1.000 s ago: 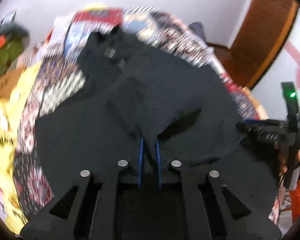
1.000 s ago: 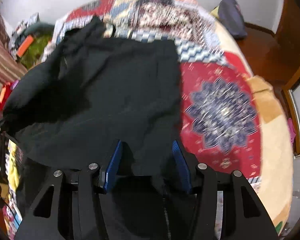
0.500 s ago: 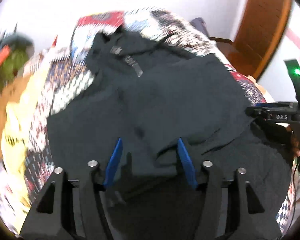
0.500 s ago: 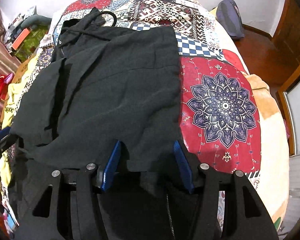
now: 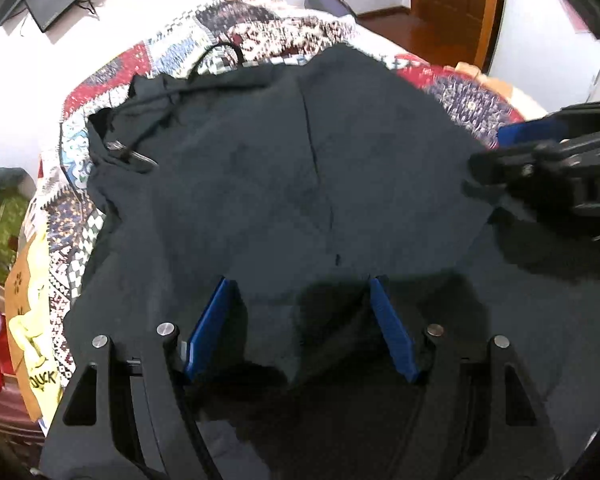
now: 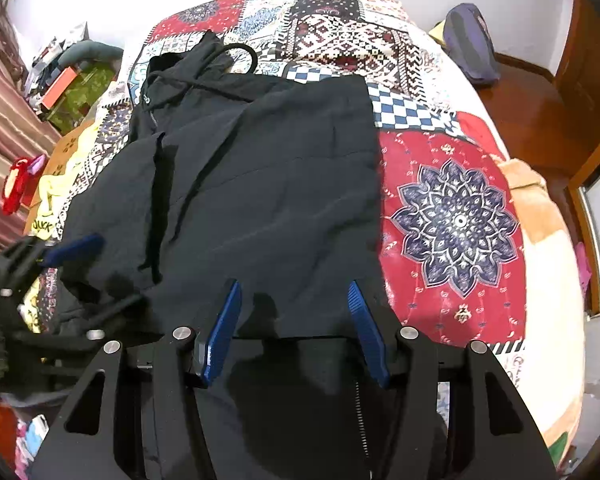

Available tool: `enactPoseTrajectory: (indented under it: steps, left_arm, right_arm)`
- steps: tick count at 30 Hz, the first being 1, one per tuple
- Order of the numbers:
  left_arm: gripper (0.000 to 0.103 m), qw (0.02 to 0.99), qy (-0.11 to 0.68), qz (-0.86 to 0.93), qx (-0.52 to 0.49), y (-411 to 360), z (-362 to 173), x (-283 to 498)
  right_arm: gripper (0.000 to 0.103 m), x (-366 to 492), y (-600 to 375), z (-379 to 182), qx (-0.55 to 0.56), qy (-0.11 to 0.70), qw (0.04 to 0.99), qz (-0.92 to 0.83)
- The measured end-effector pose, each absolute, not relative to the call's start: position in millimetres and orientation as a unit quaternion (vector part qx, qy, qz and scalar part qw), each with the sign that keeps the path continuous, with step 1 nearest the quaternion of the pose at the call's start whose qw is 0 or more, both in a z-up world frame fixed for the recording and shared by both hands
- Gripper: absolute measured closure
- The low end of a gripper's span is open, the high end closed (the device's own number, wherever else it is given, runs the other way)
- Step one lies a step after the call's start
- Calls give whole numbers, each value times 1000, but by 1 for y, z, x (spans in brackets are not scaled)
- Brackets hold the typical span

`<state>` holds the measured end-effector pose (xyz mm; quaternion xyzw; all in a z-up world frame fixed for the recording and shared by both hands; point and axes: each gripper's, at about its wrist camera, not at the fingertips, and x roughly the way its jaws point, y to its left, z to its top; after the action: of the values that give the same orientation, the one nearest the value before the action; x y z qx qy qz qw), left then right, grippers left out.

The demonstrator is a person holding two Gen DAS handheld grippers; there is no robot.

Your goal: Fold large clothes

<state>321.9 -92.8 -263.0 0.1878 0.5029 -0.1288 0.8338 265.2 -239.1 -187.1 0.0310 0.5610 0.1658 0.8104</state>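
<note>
Broadly, a patchwork quilt (image 6: 452,216) fills the right wrist frame, and the black hooded garment (image 6: 260,184) lies spread over its left and centre, hood and drawstring toward the upper left. Low in the left wrist frame the left gripper (image 5: 298,280) is opening, blue pads well apart with dark cloth loose between them. The right gripper (image 6: 294,284), bottom centre of its frame, stands part spread, nothing pinched.

The black hoodie (image 6: 260,184) runs under the right gripper (image 6: 294,320) and off the lower edge — its near hem is hidden. The bedspread (image 5: 300,28) at the bed's far edge is blurred.
</note>
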Motion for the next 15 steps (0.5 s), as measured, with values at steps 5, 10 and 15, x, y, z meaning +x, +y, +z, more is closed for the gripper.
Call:
enactPoseTrajectory:
  steps: [5,10,15]
  left_arm:
    - [66,841,494,-131,178,-93,-262,325]
    - [82,857,482,-132,125,-72,-239,322]
    - [84,892,437,-114,27,-20,-183,308]
  right_arm:
    - [51,265,-241,-192,32,565,808,164]
    - [51,269,-239,-205,22,573,803,161]
    - [51,268,-237,-201,13,574,803,160]
